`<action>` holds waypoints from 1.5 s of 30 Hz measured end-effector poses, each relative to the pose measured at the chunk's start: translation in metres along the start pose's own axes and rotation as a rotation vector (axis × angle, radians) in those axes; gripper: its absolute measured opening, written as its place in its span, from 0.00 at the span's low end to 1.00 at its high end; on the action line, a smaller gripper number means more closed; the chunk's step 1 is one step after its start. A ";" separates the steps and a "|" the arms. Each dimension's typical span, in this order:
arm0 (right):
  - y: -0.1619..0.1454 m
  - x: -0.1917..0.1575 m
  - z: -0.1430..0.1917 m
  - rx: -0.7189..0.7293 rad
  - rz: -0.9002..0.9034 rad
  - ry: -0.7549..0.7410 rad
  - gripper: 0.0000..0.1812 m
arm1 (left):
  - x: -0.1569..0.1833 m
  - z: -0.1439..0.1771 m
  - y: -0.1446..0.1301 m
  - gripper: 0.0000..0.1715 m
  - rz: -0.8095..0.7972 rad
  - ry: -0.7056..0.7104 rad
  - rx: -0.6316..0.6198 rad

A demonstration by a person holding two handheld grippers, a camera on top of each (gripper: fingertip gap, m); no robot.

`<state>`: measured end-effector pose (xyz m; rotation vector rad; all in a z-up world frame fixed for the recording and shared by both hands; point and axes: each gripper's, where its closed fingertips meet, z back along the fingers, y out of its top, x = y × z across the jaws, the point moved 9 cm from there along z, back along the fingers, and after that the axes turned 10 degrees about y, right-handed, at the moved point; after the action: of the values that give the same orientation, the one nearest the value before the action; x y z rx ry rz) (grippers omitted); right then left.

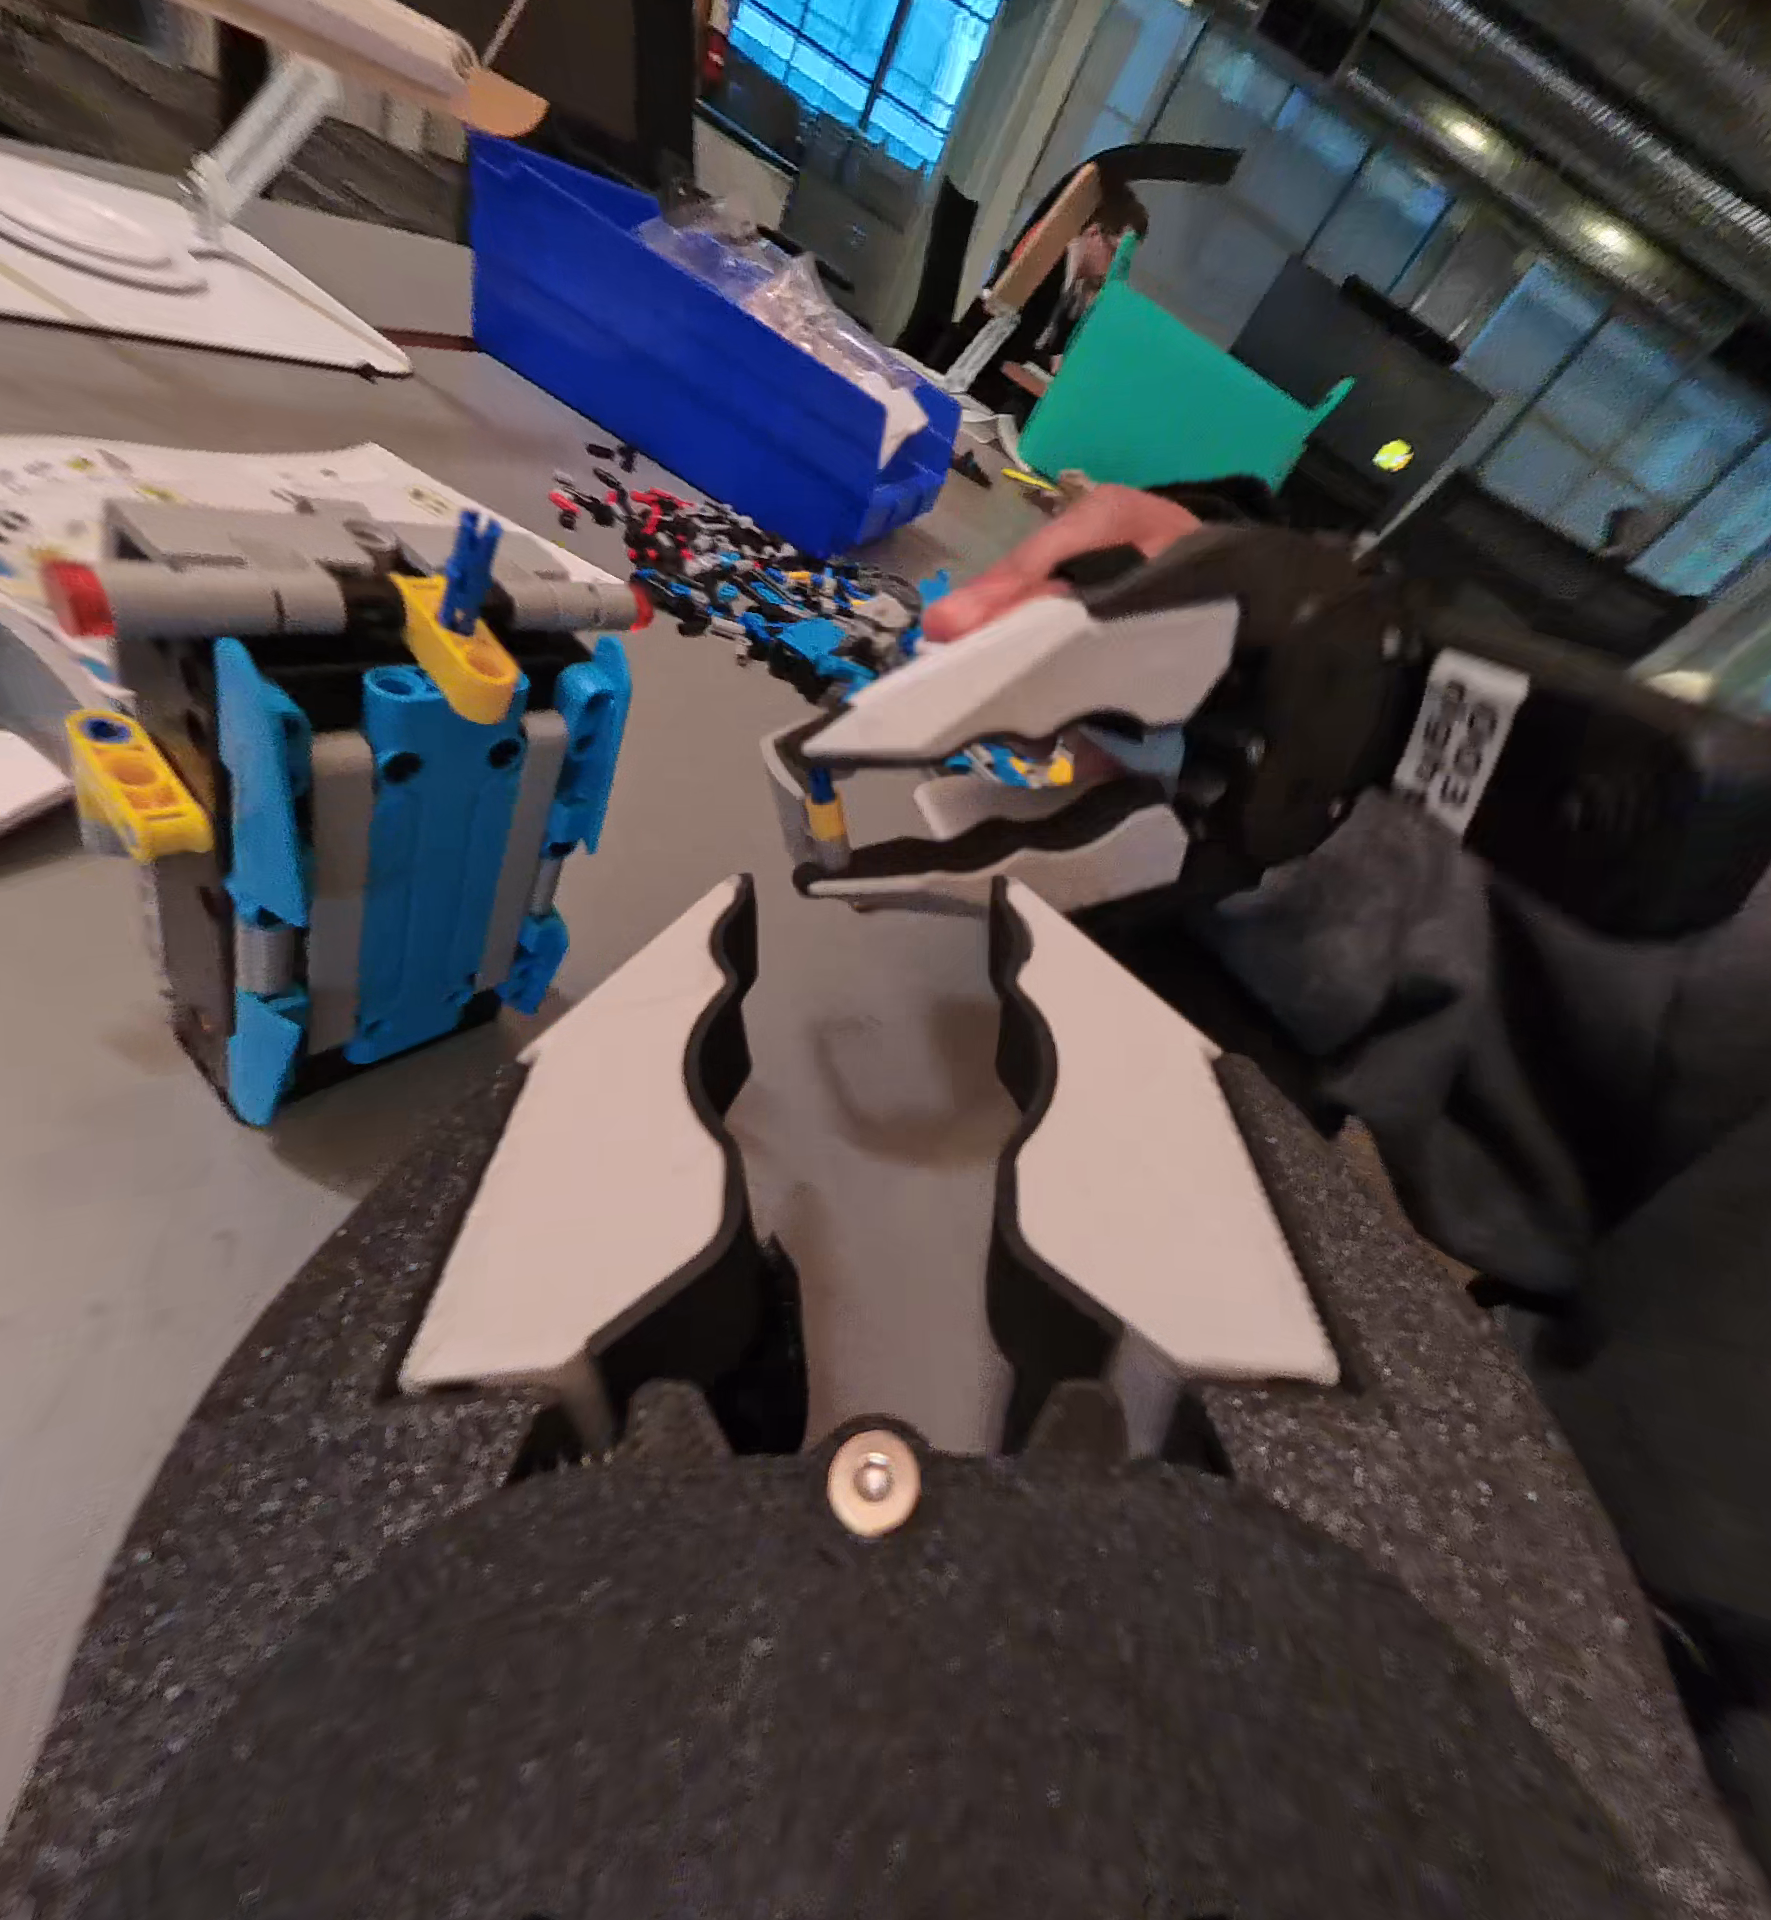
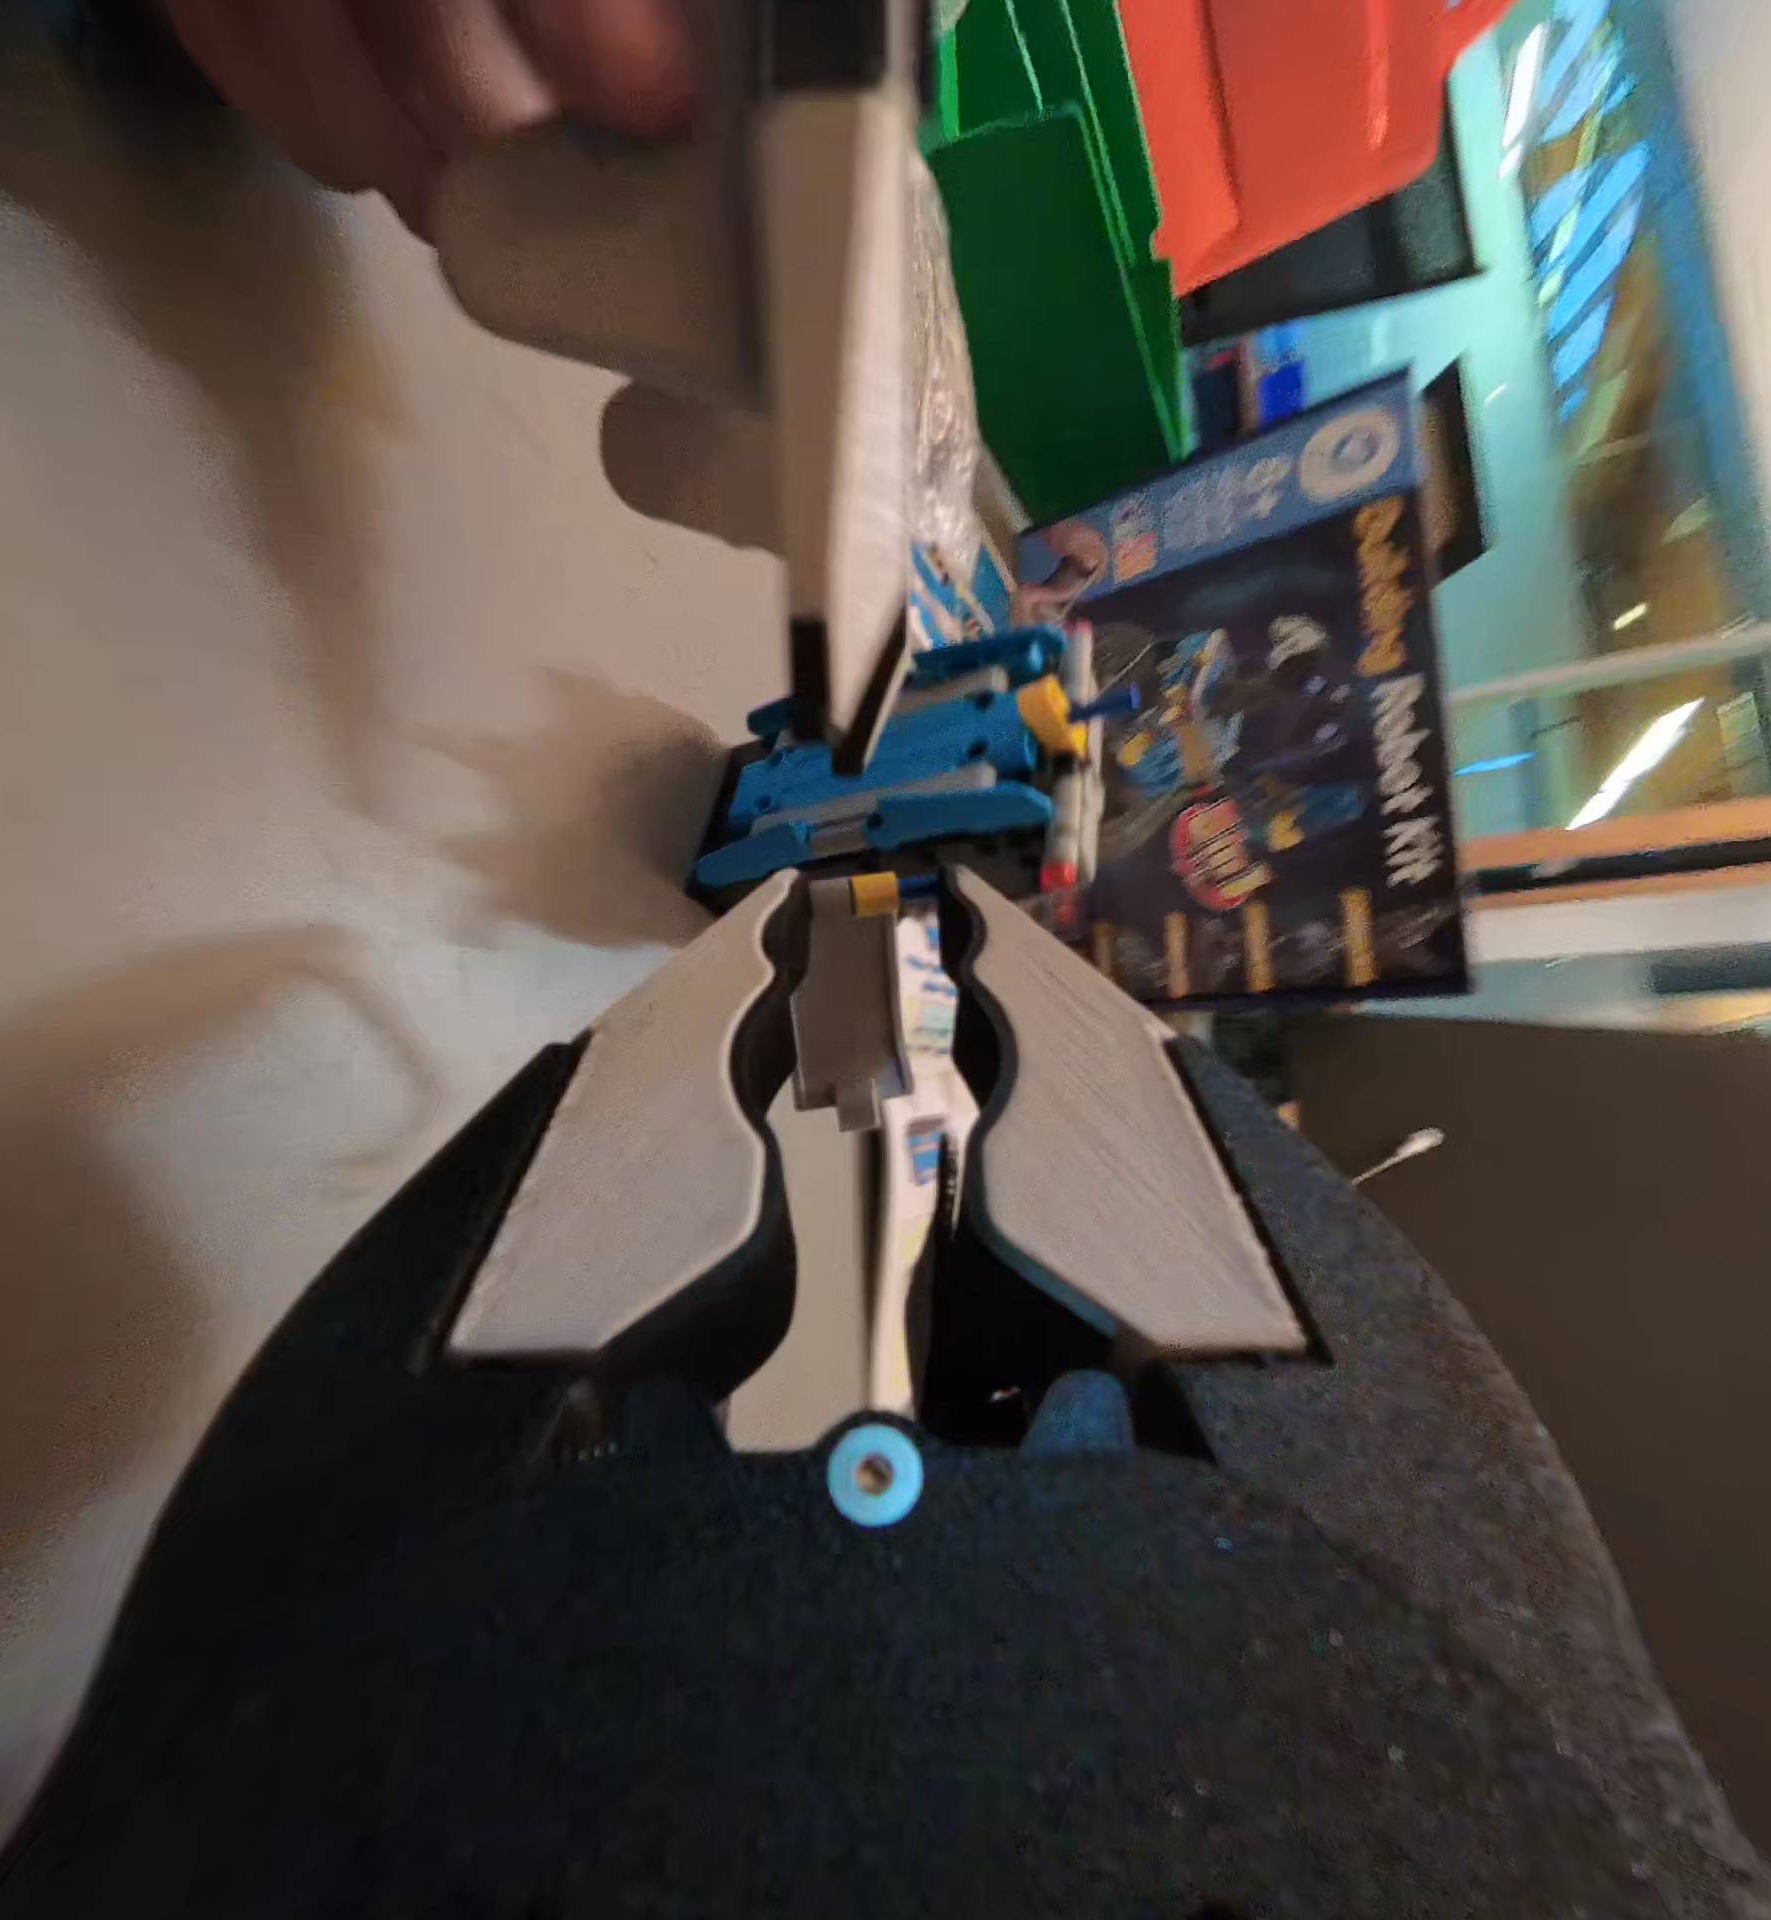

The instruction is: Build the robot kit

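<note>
We see bare desk (image 1: 81, 1195) in front of the left gripper (image 1: 873, 899), with nothing between its spread fingers. To its left the blue and grey brick model (image 1: 361, 810) blocks the way; just ahead the right gripper (image 1: 827, 821) crosses, pinching a small pin (image 1: 825, 821). Behind, loose pieces (image 1: 756, 592) and a blue bin (image 1: 694, 364) crowd the far desk.

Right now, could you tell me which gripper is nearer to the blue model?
Left, narrowly. The left gripper hangs open just right of the blue model; the right gripper, pinching a small yellow-and-grey piece, sits slightly farther right.
</note>
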<state>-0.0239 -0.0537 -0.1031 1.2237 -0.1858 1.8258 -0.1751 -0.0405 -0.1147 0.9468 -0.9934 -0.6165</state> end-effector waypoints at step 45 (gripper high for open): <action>-0.095 -0.059 0.049 -0.050 -1.002 0.424 0.04 | 0.028 -0.027 -0.039 0.11 -0.661 0.214 -0.269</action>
<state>0.0848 -0.0608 -0.1582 0.6509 0.5322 1.1192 -0.1396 -0.0708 -0.1437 1.0707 -0.3755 -1.1415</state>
